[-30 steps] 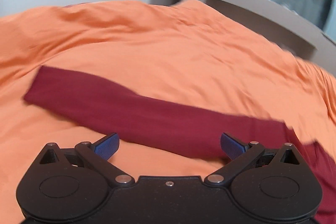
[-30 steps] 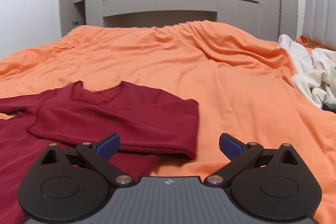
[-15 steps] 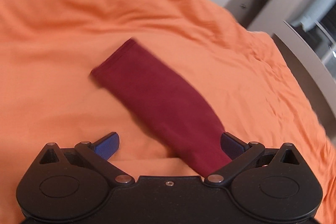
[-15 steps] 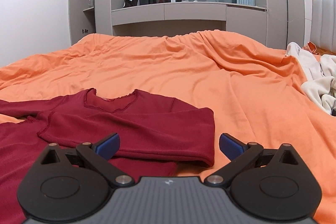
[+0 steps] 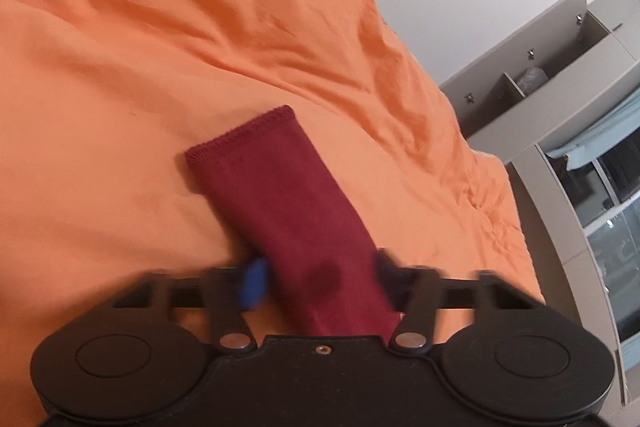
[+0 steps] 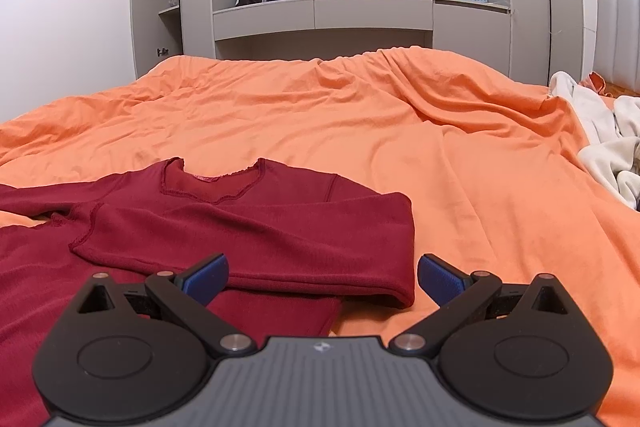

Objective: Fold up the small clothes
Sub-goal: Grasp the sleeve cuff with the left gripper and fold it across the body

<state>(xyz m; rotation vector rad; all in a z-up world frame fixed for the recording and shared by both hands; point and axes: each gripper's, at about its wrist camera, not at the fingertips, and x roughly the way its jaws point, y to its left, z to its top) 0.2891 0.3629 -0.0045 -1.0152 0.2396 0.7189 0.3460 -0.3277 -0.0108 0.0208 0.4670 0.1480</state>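
Observation:
A dark red long-sleeved shirt (image 6: 240, 219) lies flat on the orange bedspread (image 6: 400, 147), with one sleeve folded across its chest. My right gripper (image 6: 322, 277) hangs open just above that folded sleeve's near edge, holding nothing. In the left wrist view the shirt's other sleeve (image 5: 280, 195) stretches away from me, its hemmed cuff at the far end. My left gripper (image 5: 318, 279) straddles this sleeve, and its blurred jaws are closing in on both edges. The cloth between them still lies flat and unpinched.
A heap of white clothes (image 6: 600, 147) lies at the bed's right edge. Grey cupboards and a window ledge (image 6: 320, 15) stand beyond the bed's far end, and a padded headboard (image 6: 620, 27) is at the right. Wrinkled orange bedspread (image 5: 160, 47) spreads beyond the cuff.
My left gripper rolled and swung along the sleeve, so the sleeve now runs lengthwise between its jaws, which have narrowed from wide open. The right gripper has hardly moved.

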